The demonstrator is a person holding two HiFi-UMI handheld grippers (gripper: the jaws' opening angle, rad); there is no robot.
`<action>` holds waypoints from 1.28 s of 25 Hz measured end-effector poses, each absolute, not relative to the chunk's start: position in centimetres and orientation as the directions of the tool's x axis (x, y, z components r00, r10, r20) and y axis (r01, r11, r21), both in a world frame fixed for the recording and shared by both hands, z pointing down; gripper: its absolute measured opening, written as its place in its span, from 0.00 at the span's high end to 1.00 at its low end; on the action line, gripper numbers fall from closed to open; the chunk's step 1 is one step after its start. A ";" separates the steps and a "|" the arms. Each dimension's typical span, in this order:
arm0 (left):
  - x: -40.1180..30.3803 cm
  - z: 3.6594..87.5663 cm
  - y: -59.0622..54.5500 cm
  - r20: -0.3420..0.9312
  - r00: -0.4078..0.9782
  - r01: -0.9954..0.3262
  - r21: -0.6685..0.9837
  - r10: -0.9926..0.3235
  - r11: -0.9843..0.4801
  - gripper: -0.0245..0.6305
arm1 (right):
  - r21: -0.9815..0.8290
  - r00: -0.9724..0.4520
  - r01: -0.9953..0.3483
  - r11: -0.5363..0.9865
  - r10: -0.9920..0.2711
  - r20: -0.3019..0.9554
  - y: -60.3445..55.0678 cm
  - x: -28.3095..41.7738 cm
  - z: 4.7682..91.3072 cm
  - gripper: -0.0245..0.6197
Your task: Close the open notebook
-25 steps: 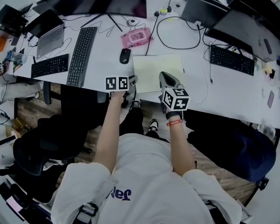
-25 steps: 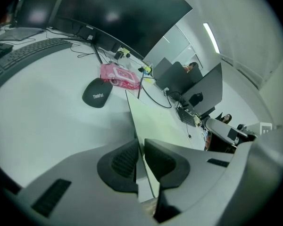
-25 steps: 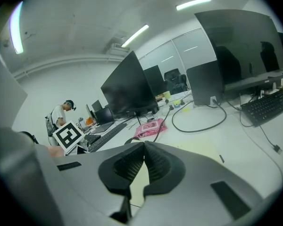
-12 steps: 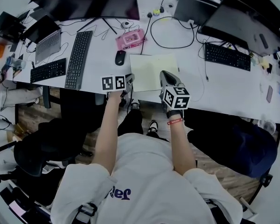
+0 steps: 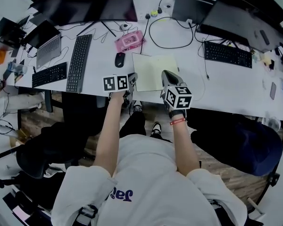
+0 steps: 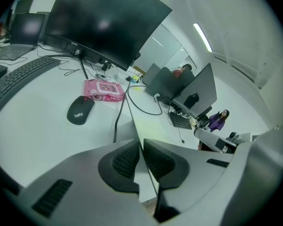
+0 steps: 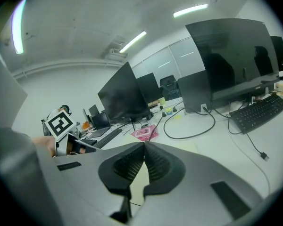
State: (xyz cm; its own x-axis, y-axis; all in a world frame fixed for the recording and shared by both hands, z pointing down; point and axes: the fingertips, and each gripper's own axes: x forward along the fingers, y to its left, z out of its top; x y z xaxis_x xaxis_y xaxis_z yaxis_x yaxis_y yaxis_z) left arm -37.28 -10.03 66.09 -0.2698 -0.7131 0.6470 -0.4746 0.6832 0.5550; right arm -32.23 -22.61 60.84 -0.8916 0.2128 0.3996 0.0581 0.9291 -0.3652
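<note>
Up a little from a second ago, my left tool (image 6: 140, 144) has just been closing and now pinches the left edge of the notebook (image 5: 155, 69), which lies at the near edge of the bench (image 5: 226, 86). My right tool (image 7: 144, 146) is closed, empty.

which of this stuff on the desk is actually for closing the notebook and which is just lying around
For the job:
notebook, pale yellow
left gripper, jaws just been closing on the notebook's left edge
right gripper, shut, nothing in it

Just lying about:
black mouse
pink case
keyboard
laptop
monitor
</note>
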 end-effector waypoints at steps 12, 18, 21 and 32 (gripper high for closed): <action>-36.9 64.3 -12.3 0.630 -0.294 -0.498 0.541 -0.719 0.678 0.90 | -0.376 -0.905 0.005 0.927 0.164 0.392 -25.0 -30.7 60.7 0.96; -36.7 63.6 -13.6 0.638 -0.298 -0.539 0.501 -0.710 0.677 0.89 | -0.381 -0.910 -0.009 0.925 0.150 0.386 -25.9 -29.9 60.5 0.96; -36.5 63.3 -14.3 0.631 -0.294 -0.552 0.501 -0.718 0.667 0.88 | -0.384 -0.913 -0.020 0.923 0.140 0.384 -26.5 -29.5 60.5 0.96; -35.8 62.3 -16.9 0.645 -0.291 -0.605 0.448 -0.706 0.658 0.85 | -0.394 -0.922 -0.046 0.918 0.112 0.371 -27.9 -28.6 59.9 0.96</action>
State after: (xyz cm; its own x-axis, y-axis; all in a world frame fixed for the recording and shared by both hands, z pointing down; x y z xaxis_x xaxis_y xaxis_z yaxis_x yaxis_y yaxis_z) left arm -35.82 -16.92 62.30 -0.2908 -0.7064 0.6454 -0.6054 0.6582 0.4476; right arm -28.64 -27.85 59.92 -0.9218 0.1125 0.3711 -0.0464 0.9181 -0.3937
